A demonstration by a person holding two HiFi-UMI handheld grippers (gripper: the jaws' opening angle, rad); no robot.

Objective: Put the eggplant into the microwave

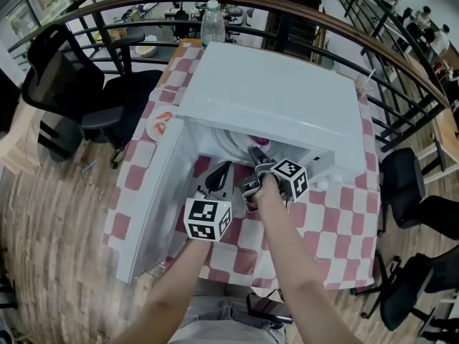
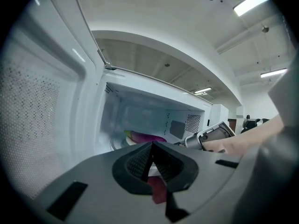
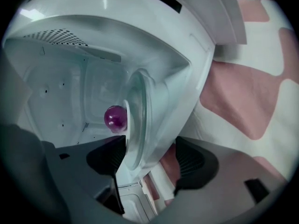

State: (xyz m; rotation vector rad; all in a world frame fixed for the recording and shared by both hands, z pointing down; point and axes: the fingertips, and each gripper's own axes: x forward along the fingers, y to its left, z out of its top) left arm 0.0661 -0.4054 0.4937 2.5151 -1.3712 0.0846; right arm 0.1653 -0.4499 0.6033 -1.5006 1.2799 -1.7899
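Observation:
The purple eggplant (image 3: 115,118) lies on the glass plate (image 3: 138,101) inside the white microwave (image 1: 272,92), whose door (image 1: 154,199) stands swung open to the left. In the left gripper view the eggplant (image 2: 145,137) shows deep in the cavity. My right gripper (image 3: 149,160) reaches into the opening with its jaws wide open. Only the plate's rim shows between them, and the eggplant lies apart beyond the pads. In the head view the right gripper (image 1: 254,165) is at the cavity mouth. My left gripper (image 1: 221,172) hovers before the opening beside the door, jaws shut and empty (image 2: 149,160).
The microwave stands on a table with a red-and-white checked cloth (image 1: 337,228). A small plate with food (image 1: 159,125) sits left of the door, and a water bottle (image 1: 212,24) stands behind the microwave. Office chairs (image 1: 100,84) and a curved railing (image 1: 301,13) surround the table.

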